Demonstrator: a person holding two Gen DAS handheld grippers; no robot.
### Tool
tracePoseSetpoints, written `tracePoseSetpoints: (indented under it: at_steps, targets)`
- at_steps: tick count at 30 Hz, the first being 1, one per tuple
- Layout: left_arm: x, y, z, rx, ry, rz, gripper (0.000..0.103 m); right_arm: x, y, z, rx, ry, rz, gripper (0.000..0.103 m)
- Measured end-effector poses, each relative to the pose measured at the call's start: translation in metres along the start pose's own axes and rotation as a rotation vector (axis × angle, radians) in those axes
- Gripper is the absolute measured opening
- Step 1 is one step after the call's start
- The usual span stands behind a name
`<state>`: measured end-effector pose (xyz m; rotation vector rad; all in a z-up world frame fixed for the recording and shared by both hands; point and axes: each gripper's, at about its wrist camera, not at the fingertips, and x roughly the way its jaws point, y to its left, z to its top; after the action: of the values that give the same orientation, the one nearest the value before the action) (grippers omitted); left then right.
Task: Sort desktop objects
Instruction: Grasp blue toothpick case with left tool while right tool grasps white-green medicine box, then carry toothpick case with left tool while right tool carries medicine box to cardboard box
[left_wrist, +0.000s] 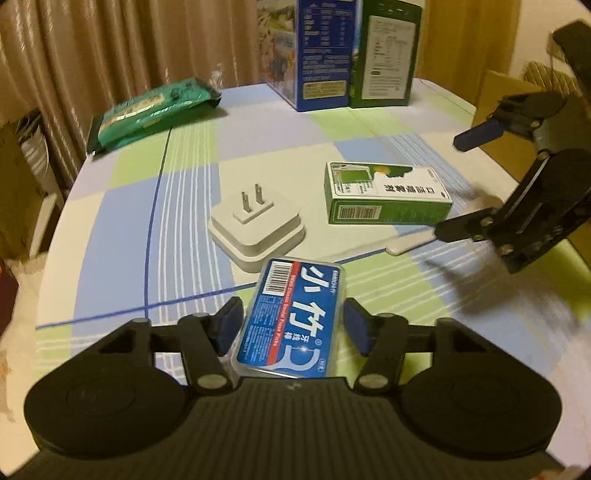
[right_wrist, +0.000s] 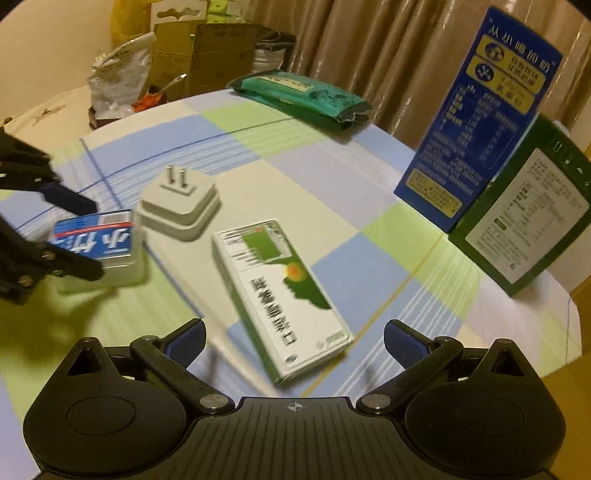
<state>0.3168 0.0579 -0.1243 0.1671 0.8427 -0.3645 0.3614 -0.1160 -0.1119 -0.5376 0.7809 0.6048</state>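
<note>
A clear floss-pick box with a blue label lies on the checked tablecloth between the fingers of my left gripper. Both blue pads rest against its long sides, so the gripper is shut on it. The right wrist view shows the same box between those black fingers. A green and white carton lies flat with its near end between the wide-open fingers of my right gripper, untouched. From the left wrist view, the right gripper hovers just right of that carton.
A white plug adapter sits prongs-up behind the floss box. A green packet lies at the far left, and tall blue and green cartons stand at the back. A slim white object lies under the right gripper. Curtains hang behind.
</note>
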Motion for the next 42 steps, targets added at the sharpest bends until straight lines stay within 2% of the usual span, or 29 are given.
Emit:
tracePoseSetpoints:
  at_steps: [7, 8, 9, 12, 15, 18, 23, 26, 33, 35, 38, 40, 41, 42]
  targets:
    - [-0.002, 0.0, 0.008, -0.055, -0.017, 0.004, 0.053, 0.023, -0.002, 0.008, -0.056, 0.027, 0.015, 0.1]
    - [-0.001, 0.0, 0.008, -0.063, -0.018, 0.004, 0.053, 0.026, -0.003, 0.009, -0.057, 0.035, 0.019, 0.095]
    - [0.0, 0.0, 0.008, -0.067, -0.018, 0.005, 0.053, 0.029, -0.003, 0.01, -0.059, 0.044, 0.024, 0.084]
    - [0.002, -0.002, 0.009, -0.065, -0.018, 0.012, 0.053, 0.03, 0.001, 0.014, -0.061, 0.055, 0.037, 0.066]
    - [0.002, -0.001, 0.008, -0.073, -0.016, 0.017, 0.053, 0.027, 0.011, 0.016, -0.09, 0.066, 0.014, 0.058]
    - [0.002, -0.001, 0.007, -0.078, -0.017, 0.023, 0.053, 0.016, 0.019, 0.016, -0.072, 0.068, 0.013, 0.053]
    - [-0.001, -0.004, 0.007, -0.083, -0.018, 0.024, 0.053, -0.015, 0.032, 0.012, 0.039, 0.073, 0.022, 0.052]
    - [-0.008, -0.012, 0.004, -0.071, -0.015, 0.019, 0.053, -0.039, 0.038, 0.0, 0.171, 0.09, 0.019, 0.052]
    - [-0.032, -0.045, -0.019, 0.018, 0.019, -0.003, 0.053, -0.097, 0.074, -0.053, 0.393, 0.104, 0.009, 0.053]
    - [-0.039, -0.056, -0.029, 0.046, 0.03, -0.01, 0.053, -0.108, 0.084, -0.066, 0.42, 0.107, 0.012, 0.052]
    - [-0.054, -0.069, -0.045, 0.057, 0.035, -0.024, 0.053, -0.121, 0.1, -0.081, 0.385, 0.102, -0.012, 0.055]
    - [-0.064, -0.076, -0.055, 0.052, 0.028, -0.031, 0.053, -0.123, 0.107, -0.093, 0.35, 0.122, -0.034, 0.067]
    - [-0.068, -0.08, -0.059, 0.049, 0.023, -0.031, 0.06, -0.123, 0.108, -0.098, 0.35, 0.125, -0.043, 0.072]
    - [-0.071, -0.083, -0.064, 0.044, 0.022, -0.028, 0.073, -0.125, 0.108, -0.101, 0.357, 0.122, -0.047, 0.074]
